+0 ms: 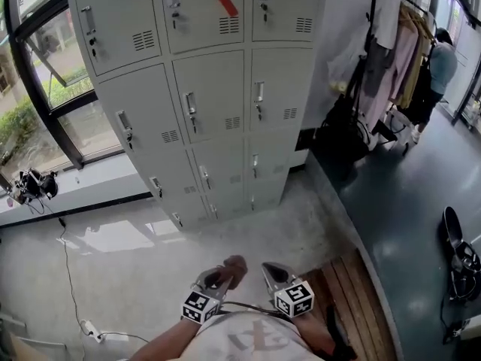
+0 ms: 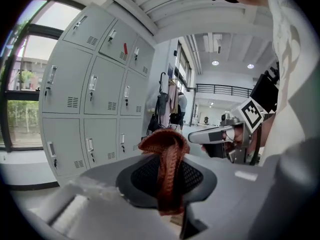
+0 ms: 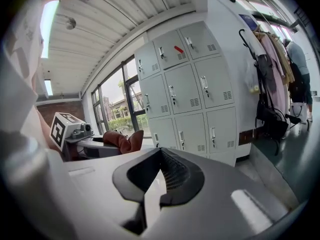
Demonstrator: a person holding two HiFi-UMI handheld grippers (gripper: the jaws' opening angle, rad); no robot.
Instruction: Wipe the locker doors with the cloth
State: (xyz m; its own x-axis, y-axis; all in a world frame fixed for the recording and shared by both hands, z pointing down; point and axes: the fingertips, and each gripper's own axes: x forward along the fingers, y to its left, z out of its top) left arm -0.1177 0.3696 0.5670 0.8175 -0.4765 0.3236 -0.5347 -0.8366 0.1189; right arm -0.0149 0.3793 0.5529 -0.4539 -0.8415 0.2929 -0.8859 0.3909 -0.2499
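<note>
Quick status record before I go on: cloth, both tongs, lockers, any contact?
cloth: rust-brown, clamped in left tongs
left tongs: shut on cloth, held low near the body
right tongs: shut, empty, beside the left
lockers: grey, doors closed, ahead across the floor
contact: none, cloth is apart from the lockers
red mark: on an upper-row locker

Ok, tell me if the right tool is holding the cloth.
No, the right tool is shut and empty; the left tool grips the cloth.

rust-brown knit cloth point(image 2: 167, 156); pale grey lockers point(image 1: 210, 96); red mark point(image 1: 227, 2)
</note>
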